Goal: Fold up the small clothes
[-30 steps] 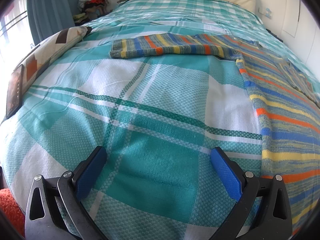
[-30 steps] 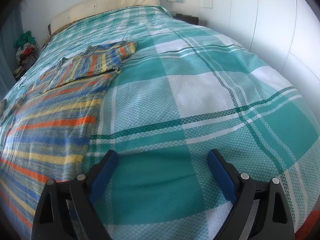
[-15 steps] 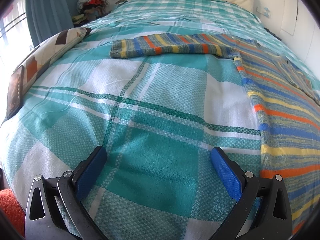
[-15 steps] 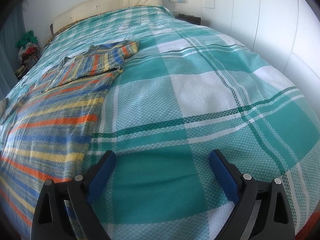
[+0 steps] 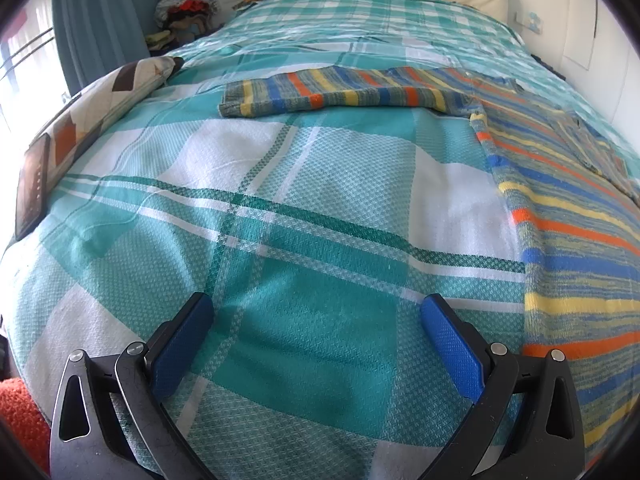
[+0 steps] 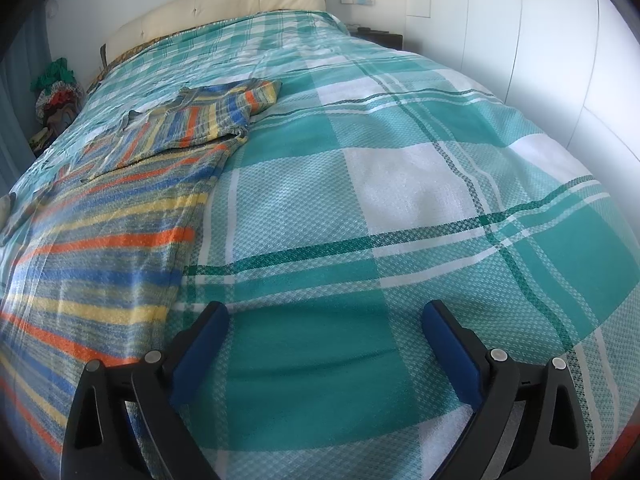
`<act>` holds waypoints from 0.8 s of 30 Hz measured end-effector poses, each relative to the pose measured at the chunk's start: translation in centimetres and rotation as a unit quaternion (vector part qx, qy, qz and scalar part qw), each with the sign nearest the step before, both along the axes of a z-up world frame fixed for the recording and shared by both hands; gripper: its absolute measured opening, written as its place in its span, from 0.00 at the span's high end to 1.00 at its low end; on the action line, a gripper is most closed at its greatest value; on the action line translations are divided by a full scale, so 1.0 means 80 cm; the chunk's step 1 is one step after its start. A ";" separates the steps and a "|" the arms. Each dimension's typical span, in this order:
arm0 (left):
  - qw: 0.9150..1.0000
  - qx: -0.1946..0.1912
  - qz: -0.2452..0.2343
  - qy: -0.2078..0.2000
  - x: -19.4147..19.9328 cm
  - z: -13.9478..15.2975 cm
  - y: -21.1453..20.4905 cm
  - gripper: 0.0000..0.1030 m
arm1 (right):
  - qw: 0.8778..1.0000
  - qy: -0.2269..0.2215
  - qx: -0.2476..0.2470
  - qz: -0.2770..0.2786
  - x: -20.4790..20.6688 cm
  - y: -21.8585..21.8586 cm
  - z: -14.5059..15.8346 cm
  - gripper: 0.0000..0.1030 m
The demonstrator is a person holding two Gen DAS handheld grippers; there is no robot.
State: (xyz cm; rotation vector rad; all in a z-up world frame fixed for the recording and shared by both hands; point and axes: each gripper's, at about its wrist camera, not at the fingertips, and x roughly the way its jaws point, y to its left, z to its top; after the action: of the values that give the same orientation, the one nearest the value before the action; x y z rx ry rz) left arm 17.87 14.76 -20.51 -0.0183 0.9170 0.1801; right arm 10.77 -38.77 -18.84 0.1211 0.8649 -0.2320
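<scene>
A striped sweater (image 5: 568, 208) in blue, orange, yellow and grey lies flat on the teal plaid bedspread (image 5: 304, 208). One sleeve (image 5: 332, 92) stretches out to the left in the left wrist view. In the right wrist view the sweater (image 6: 104, 232) fills the left side, and its other sleeve (image 6: 224, 112) lies folded across the chest. My left gripper (image 5: 316, 316) hovers open over bare bedspread, left of the sweater's hem. My right gripper (image 6: 326, 320) hangs over the bedspread (image 6: 400, 200) just right of the hem, its jaws still opening, nothing between them.
A patterned pillow (image 5: 100, 108) and a dark tablet (image 5: 34, 184) lie at the bed's left edge. A heap of clothes (image 5: 184, 4) sits by the curtain. A cream headboard (image 6: 216, 4) and a white wardrobe wall (image 6: 560, 40) border the bed. Orange rug (image 5: 20, 412) shows below.
The right gripper's jaws have spread slightly wider. Both views have shifted a little; the sweater and bedspread lie as before.
</scene>
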 end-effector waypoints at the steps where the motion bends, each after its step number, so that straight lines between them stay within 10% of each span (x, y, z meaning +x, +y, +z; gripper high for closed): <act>1: 1.000 0.000 0.000 0.000 0.000 0.000 0.000 0.00 | 1.000 0.000 0.000 0.000 0.000 0.000 0.000 0.06; 24: 1.000 0.000 0.000 -0.006 0.001 -0.002 -0.001 0.00 | 1.000 0.003 -0.003 0.004 0.004 0.002 0.000 0.04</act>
State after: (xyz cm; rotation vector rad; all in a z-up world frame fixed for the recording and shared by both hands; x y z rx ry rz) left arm 17.95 14.68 -20.67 -0.0196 0.9054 0.1802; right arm 11.07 -38.64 -18.85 0.1108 0.8696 -0.2277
